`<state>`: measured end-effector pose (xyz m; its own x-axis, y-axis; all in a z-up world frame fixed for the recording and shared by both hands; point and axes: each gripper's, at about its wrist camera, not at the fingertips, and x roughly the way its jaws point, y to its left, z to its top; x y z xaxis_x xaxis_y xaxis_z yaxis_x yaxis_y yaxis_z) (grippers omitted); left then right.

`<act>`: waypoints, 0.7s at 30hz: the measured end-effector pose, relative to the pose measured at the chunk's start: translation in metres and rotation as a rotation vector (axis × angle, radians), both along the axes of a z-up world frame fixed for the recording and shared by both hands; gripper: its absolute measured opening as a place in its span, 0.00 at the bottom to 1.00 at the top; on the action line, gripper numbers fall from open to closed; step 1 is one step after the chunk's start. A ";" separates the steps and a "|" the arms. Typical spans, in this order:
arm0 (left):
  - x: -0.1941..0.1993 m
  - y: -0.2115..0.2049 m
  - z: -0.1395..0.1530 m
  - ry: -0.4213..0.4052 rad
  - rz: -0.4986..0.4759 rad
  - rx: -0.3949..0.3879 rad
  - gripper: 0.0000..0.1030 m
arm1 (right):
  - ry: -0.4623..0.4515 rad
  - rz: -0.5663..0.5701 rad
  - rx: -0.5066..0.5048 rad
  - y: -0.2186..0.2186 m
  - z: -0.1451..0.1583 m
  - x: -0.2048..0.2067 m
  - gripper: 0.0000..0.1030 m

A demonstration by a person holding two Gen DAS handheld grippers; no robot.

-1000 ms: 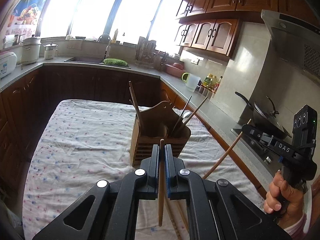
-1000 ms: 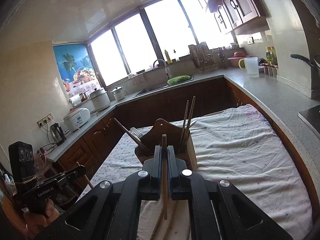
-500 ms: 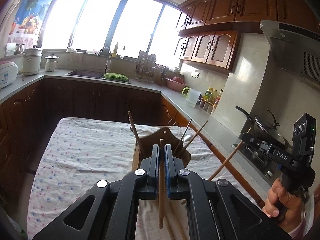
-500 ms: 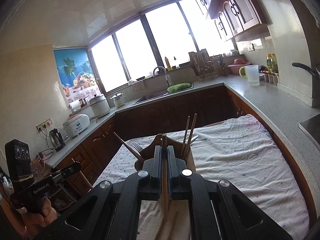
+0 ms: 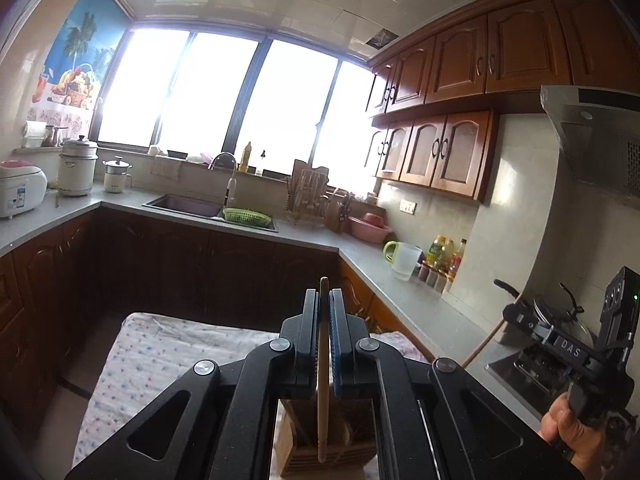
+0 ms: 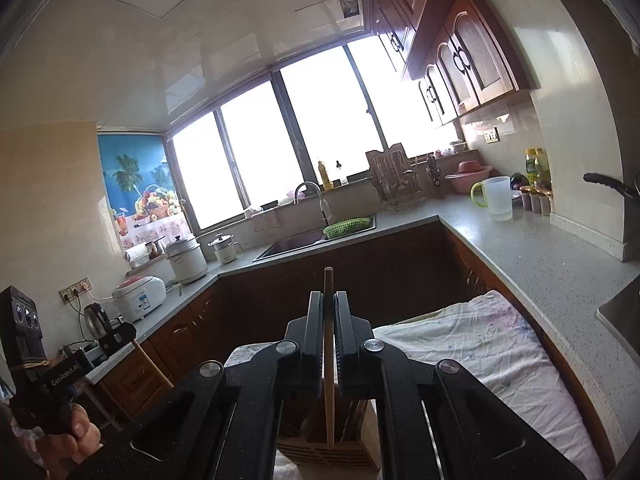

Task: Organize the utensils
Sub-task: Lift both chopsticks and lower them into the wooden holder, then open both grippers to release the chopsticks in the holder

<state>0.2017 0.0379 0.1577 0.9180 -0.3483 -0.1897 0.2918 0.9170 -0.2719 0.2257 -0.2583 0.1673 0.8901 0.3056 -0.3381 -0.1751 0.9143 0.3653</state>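
Observation:
My left gripper [image 5: 324, 296] is shut on a wooden chopstick [image 5: 322, 392] that stands upright between its pads. Below it, a wooden utensil holder [image 5: 296, 448] shows through the gripper frame. At the right edge of the left wrist view, my right gripper [image 5: 510, 314] holds a slanted chopstick [image 5: 482, 346]. In the right wrist view, my right gripper [image 6: 329, 298] is shut on its chopstick [image 6: 328, 380], above the same holder [image 6: 320, 454], which has several utensils in it. The left gripper [image 6: 128, 330] shows at far left, in a hand [image 6: 68, 436].
The holder stands on a table with a floral cloth [image 5: 160, 352] [image 6: 480, 344]. Dark cabinets and a grey counter [image 6: 540, 256] wrap around it. On the counter are a sink, a green basket [image 5: 246, 216], a white jug [image 6: 498, 198] and bottles. A stove with a pan [image 5: 556, 312] is at right.
Both grippers have risen and tipped upward with their chopsticks. The holder has dropped from mid-view to the bottom of both views, mostly hidden behind the gripper frames.

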 end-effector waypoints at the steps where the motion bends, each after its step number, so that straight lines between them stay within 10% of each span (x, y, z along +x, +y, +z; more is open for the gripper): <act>1: 0.004 -0.002 -0.002 -0.003 0.010 -0.003 0.03 | 0.000 -0.004 -0.007 0.001 -0.001 0.004 0.05; 21: 0.067 -0.032 -0.104 0.161 0.030 -0.025 0.04 | 0.159 0.014 0.000 0.011 -0.095 0.035 0.05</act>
